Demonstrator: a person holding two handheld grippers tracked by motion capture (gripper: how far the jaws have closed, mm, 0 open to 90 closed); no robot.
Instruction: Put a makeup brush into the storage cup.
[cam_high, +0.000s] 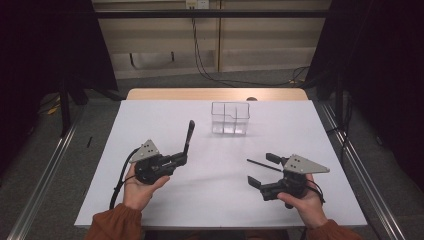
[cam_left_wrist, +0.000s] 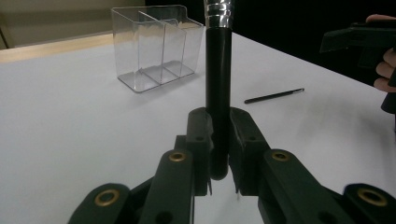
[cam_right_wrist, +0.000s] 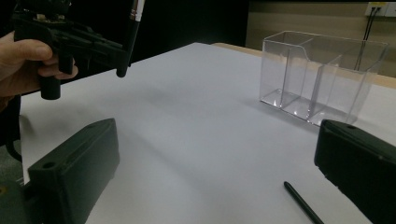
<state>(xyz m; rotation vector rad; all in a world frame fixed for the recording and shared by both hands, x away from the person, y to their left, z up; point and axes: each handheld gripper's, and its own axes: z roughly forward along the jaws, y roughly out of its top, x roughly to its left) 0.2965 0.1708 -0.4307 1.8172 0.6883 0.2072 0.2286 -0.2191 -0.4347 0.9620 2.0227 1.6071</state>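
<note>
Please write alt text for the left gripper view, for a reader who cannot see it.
The left claw is shut on a black brush handle that stands upright over a white table. Behind it stands a clear three-compartment organizer, and a thin black pencil lies flat to its right.

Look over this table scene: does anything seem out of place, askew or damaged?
Nothing looks damaged or spilled. The clear organiser stands upright. One thin black pencil lies loose on the table near the open right gripper, outside the organiser. The left gripper holds a black brush upright.
</note>
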